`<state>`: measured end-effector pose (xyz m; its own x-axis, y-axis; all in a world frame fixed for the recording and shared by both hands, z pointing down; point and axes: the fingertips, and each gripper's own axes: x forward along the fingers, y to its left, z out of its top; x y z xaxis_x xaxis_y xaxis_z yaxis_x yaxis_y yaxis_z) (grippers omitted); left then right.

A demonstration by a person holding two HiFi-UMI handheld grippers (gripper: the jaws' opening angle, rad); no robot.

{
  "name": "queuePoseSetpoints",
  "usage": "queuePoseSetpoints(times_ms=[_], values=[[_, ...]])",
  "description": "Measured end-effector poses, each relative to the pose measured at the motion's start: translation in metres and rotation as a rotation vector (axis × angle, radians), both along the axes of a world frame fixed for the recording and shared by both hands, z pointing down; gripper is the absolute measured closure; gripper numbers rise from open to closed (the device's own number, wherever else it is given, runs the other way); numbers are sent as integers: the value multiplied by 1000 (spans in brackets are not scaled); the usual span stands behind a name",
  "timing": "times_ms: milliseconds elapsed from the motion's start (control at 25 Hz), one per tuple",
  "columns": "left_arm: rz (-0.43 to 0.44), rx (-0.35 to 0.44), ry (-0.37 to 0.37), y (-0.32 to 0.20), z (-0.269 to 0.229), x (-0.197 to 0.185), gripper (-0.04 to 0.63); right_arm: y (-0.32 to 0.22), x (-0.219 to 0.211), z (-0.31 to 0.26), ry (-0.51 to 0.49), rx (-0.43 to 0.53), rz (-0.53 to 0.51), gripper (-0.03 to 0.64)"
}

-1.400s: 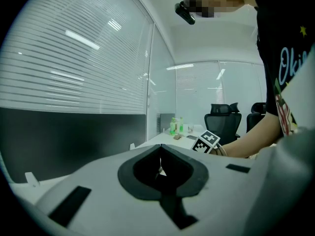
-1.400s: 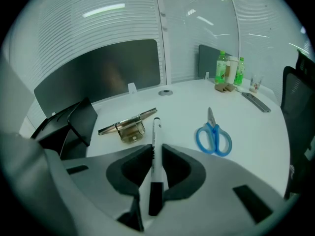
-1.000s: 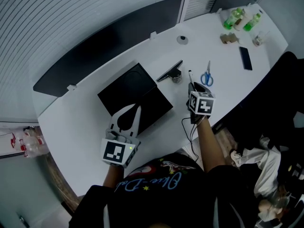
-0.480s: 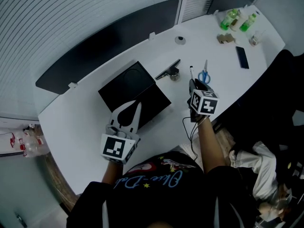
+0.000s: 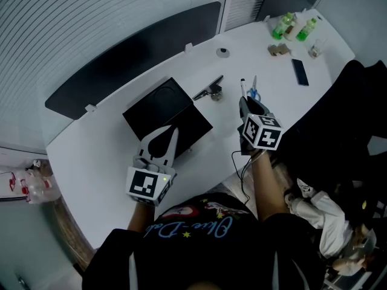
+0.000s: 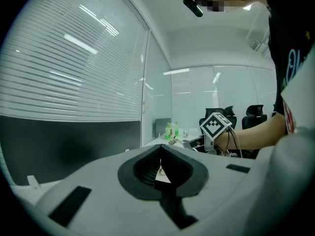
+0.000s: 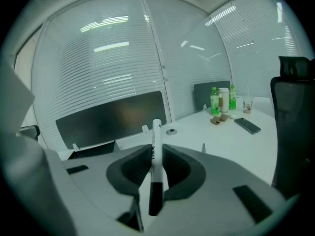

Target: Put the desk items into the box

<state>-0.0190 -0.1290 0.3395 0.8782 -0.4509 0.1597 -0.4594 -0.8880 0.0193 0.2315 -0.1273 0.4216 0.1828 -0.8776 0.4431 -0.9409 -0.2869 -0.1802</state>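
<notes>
Marker pen stands clenched in the right gripper's jaws, clear of the counter, evidently for carriage to the black box. Left gripper hovers at the box, jaws closed and empty, presumably to steady it.

White desk with black box, scissors, phone, green bottles.
</notes>
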Motion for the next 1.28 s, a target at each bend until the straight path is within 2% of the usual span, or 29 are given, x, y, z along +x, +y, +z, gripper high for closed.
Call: queuePoseSetpoints(times_ms=[480,680,1160,1280], values=[[21,25,4,16,-11,-6,586,21,-17,-43,1,109,-21,543],[40,41,36,27,-25,-1,586,35,-23,-56,-1,151,-28,543],[58,69,10,43,-22,-9,586,62,-45,-92,1,242,-51,543],[70,66,43,48,-27,-10,586,68,-51,-97,3,252,-58,543]])
